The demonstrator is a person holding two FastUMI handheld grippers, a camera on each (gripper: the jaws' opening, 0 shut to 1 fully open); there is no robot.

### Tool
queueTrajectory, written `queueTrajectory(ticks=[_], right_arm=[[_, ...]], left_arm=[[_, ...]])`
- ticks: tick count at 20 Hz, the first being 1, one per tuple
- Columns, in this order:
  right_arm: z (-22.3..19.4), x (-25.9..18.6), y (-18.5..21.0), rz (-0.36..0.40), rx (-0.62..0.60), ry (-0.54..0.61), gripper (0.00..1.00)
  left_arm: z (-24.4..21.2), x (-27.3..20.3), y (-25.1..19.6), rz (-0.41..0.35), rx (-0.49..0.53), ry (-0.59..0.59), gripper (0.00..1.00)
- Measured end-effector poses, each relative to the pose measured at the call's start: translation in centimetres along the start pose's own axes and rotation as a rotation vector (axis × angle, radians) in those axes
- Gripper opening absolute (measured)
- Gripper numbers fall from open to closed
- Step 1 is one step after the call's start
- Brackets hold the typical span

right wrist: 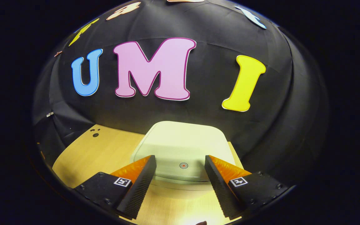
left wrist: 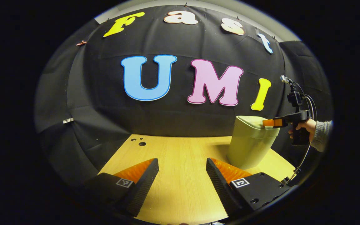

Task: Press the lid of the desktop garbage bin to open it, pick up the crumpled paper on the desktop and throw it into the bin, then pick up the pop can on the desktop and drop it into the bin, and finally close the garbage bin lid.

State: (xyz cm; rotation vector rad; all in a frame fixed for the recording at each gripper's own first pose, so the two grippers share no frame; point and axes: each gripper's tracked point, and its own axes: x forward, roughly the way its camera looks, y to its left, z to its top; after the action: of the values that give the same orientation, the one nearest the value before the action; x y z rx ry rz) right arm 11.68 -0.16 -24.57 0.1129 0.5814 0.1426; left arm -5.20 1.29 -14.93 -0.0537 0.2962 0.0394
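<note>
The pale green garbage bin [left wrist: 250, 143] stands on the wooden table at the right in the left gripper view, its lid down. A hand [left wrist: 306, 126] holds my right gripper [left wrist: 266, 122] over the lid's right edge. In the right gripper view the lid [right wrist: 183, 140] lies flat just below and ahead, with a small red round mark [right wrist: 183, 165] near its front edge. My right gripper [right wrist: 180, 159] is open, its fingers either side of that mark, with nothing between them. My left gripper [left wrist: 182, 165] is open over bare table, left of the bin.
The wooden table [left wrist: 173, 156] ends at the black cloth wall behind the bin. Small dark holes [left wrist: 142, 143] mark its far left corner, the same holes [right wrist: 95, 135] showing in the right gripper view. A cable [left wrist: 302, 162] hangs from the right gripper.
</note>
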Motion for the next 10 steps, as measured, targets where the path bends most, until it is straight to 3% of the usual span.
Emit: queueTrajectory(ticks=[3,6,10], right_arm=[[-0.7,0.0,-0.2,0.021,0.080,0.021,0.98],[-1.3,-0.1,-0.1,0.035,0.023,0.032,0.99],[-0.4,0.1,-0.3,0.030,0.050,-0.002,0.98]], left_arm=[[-0.2,-0.1,0.0,0.006,-0.002,0.005,0.98],[-0.1,0.0,-0.2,0.005,-0.004,0.002,0.98],[0.5,-0.1,-0.6,-0.005,-0.004,-0.014,0.98]])
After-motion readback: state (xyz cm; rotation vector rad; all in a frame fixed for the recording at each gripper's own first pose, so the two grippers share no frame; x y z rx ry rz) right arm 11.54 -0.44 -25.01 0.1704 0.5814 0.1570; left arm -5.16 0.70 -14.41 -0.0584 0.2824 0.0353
